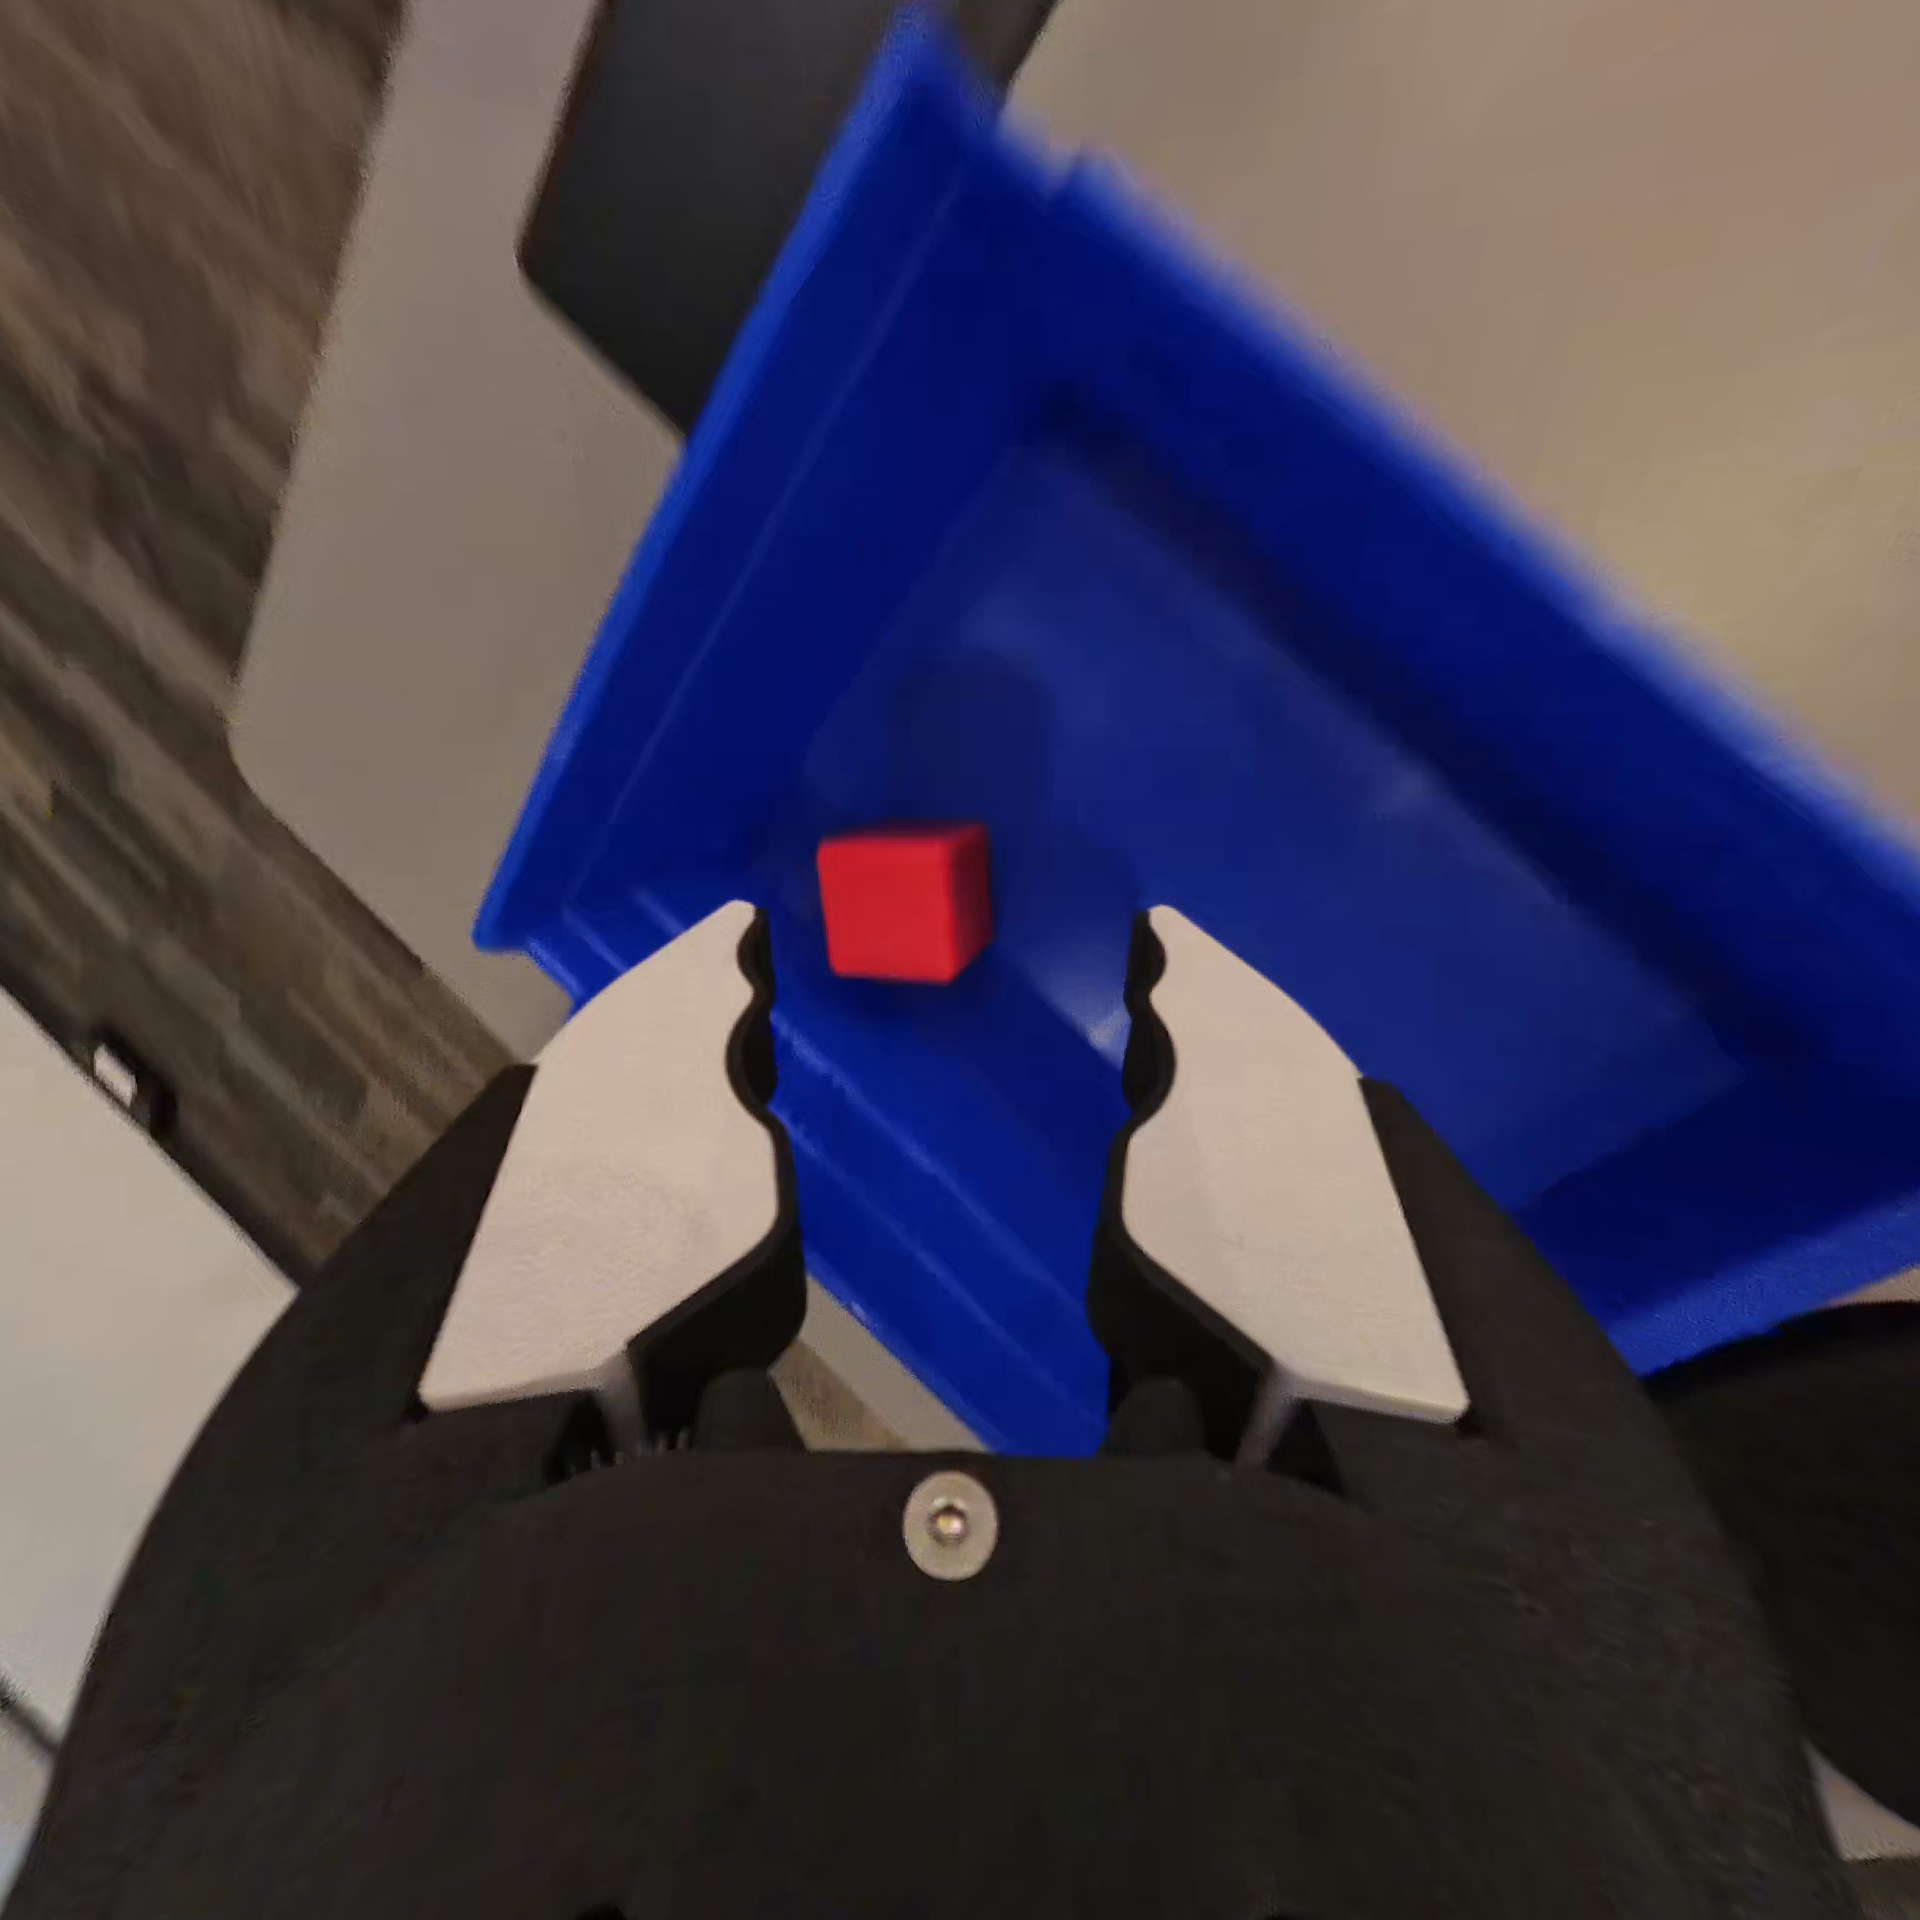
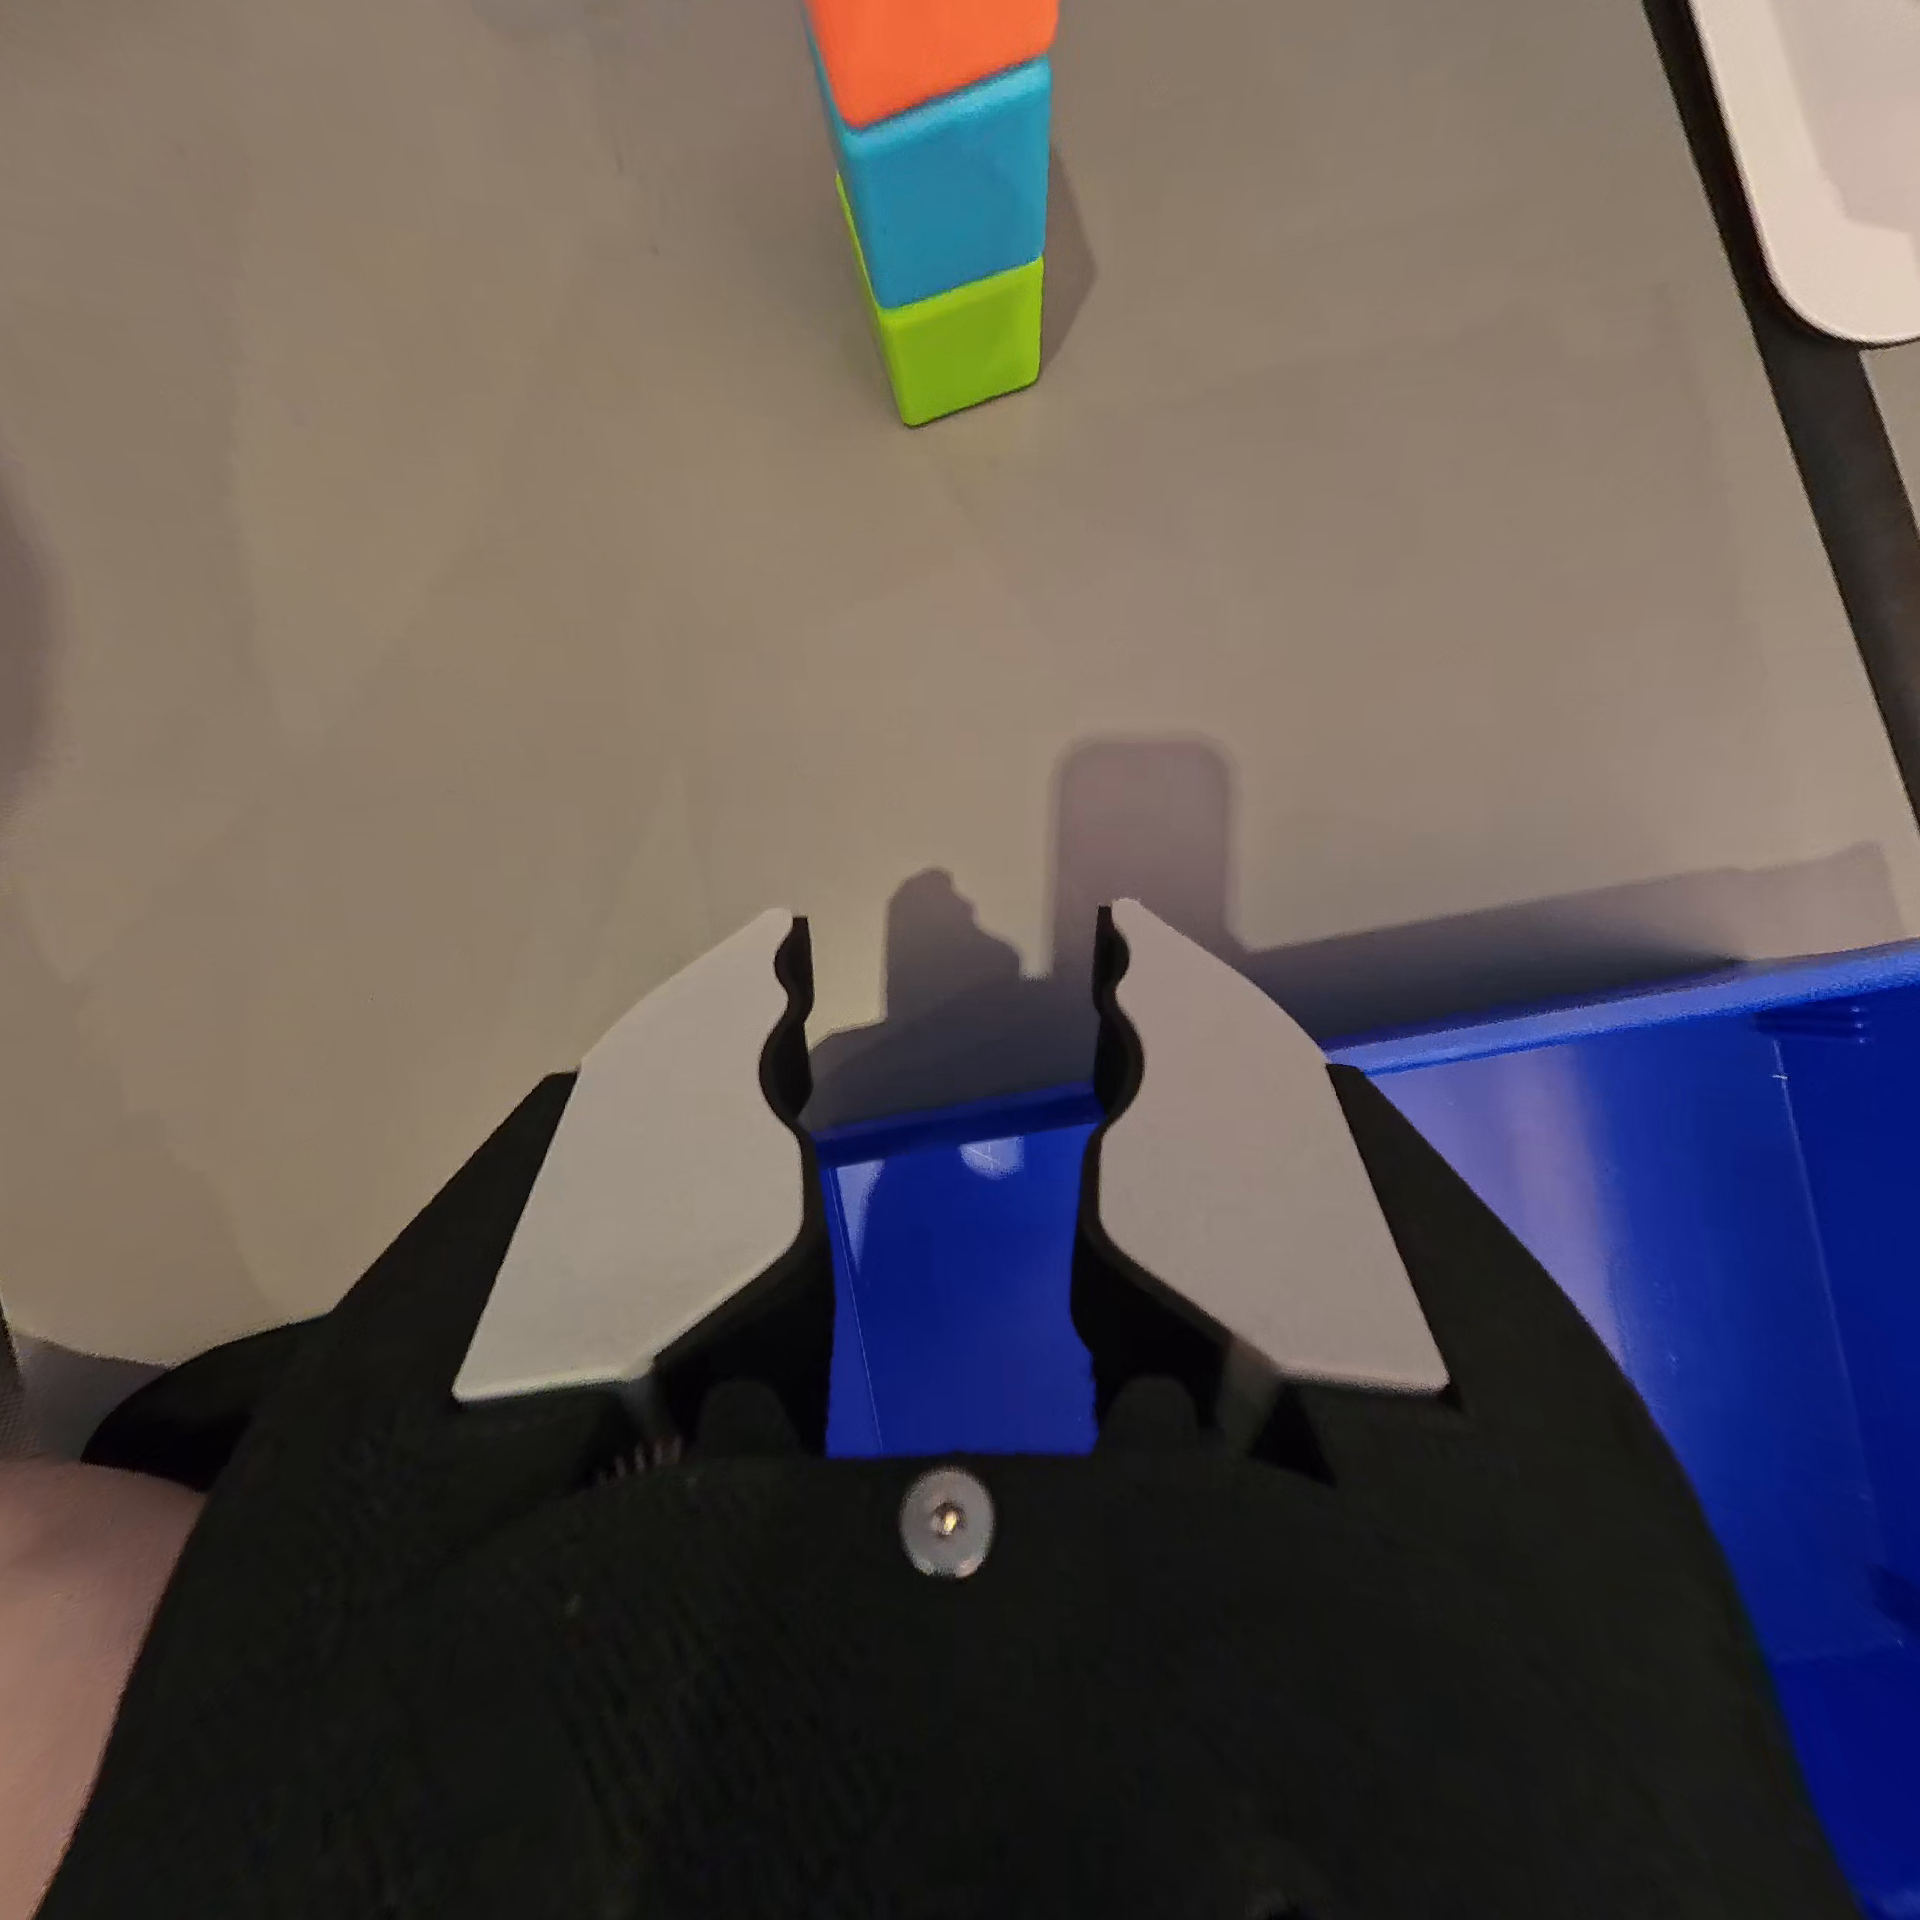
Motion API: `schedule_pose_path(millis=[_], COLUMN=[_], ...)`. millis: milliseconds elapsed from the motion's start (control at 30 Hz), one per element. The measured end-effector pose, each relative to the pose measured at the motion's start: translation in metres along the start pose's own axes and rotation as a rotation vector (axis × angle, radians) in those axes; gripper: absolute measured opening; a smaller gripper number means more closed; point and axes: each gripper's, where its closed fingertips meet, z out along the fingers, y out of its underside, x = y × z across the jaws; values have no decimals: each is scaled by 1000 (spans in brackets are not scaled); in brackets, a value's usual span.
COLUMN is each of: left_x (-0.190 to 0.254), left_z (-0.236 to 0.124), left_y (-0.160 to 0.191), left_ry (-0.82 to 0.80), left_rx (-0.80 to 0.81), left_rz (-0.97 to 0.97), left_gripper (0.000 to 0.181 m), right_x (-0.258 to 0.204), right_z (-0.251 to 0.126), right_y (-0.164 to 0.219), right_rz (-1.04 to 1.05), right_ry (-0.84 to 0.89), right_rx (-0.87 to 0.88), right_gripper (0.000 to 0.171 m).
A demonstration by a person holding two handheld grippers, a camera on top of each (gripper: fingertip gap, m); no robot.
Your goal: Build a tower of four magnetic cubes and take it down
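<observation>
In the left wrist view a red cube [image 1: 902, 902] lies inside a blue bin [image 1: 1299, 582], near its front left corner. My left gripper [image 1: 951, 925] is open above the bin, with the cube just beyond its fingertips and nearer the left finger. In the right wrist view a tower stands on the grey table [image 2: 416, 520]: a green cube [image 2: 961, 338] at the bottom, a light blue cube [image 2: 945, 177] on it, an orange cube [image 2: 930, 47] above, cut off by the frame's top edge. My right gripper [image 2: 951, 930] is open and empty, over the blue bin's rim [image 2: 1558, 1039].
A white object [image 2: 1818, 156] lies at the table's far right beside a dark strip. In the left wrist view a dark rectangular thing [image 1: 686, 187] sits beyond the bin, and patterned floor [image 1: 125, 468] shows past the table's left edge. One gripper's finger ends stand about 45 centimetres off the other's. My right tips are about 50 centimetres from the red cube [image 1: 902, 902], my left tips only 9 centimetres.
</observation>
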Motion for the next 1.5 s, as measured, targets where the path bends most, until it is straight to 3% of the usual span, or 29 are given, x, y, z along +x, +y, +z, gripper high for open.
schedule_pose_path(millis=[133, 467, 567, 833, 1033, 1167, 1333, 1500], left_x=[-13, -14, -16, -19, -12, 62, 145, 191], left_z=[45, 90, 96, 70, -29, -78, -95, -93], left_y=[42, 55, 57, 51, -2, -72, -138, -182], left_ry=[0, 22, -10, -66, -163, -5, 82, 121], left_rx=[-139, -231, -245, -193, 38, 227, 313, 297], left_rz=[-40, -36, -21, -25, 4, 145, 379, 521], left_gripper=[67, 66, 50, 49, 49, 49, 49, 49], right_x=[0, 2, 4, 3, 4, 3, 1, 1], right_z=[3, -1, -5, -9, -11, -11, -13, -15], right_y=[0, 0, -6, -8, -11, -12, -13, -11], right_rz=[0, 2, 0, -2, -12, -16, -23, -21], right_ry=[1, 20, 33, 37, 45, 45, 48, 51], right_rx=[-9, 7, 33, 59, 62, 59, 64, 68], right_gripper=[53, 53, 53, 53, 53, 53, 53, 53])
